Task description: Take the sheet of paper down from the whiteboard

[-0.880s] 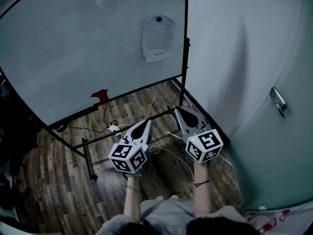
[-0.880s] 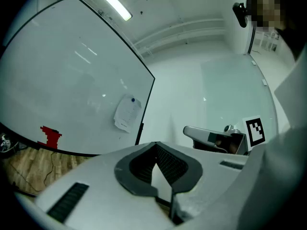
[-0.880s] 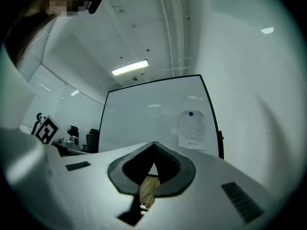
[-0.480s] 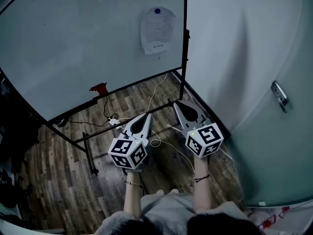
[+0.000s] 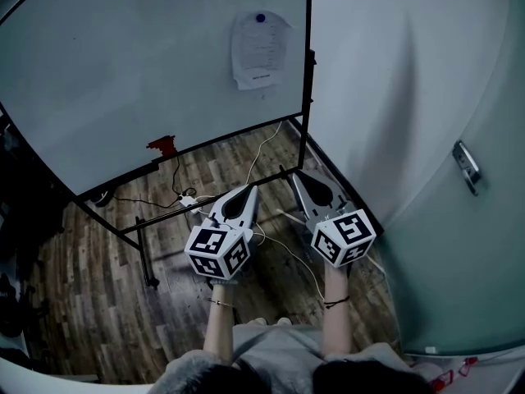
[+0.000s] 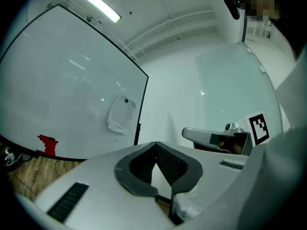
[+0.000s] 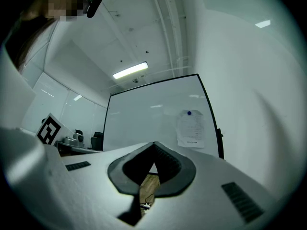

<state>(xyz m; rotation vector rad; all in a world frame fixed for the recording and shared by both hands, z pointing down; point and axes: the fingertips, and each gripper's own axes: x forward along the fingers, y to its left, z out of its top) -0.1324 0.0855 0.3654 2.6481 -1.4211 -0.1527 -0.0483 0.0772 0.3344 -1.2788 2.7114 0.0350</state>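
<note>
Big white whiteboard in its black frame (image 5: 123, 80) fills the view ahead, standing on the wood-plank floor (image 5: 90, 277). Both tools sit low and well short of it. My left gripper (image 5: 248, 189), grey with its marker cube, has its jaws pressed together on nothing. My right gripper (image 5: 296, 175) is the same, tips closed and empty.

The white printed sheet of paper (image 5: 259, 49) hangs high on the board near its right edge, pinned at the top by a small round blue magnet (image 5: 261, 18).

I'd call this the approach, with nothing touched yet. To do it well, I want both tools raised and carried forward. The right one is on the paper's side, so it should spread its jaws before it arrives and pinch a lower corner. The left can then ease the magnet off. A hard pull against the magnet could tear the sheet.

No containers that I can see. One small red object (image 5: 162, 144) rests on the board's bottom ledge, well left of the paper. I can't tell what it is.
</note>
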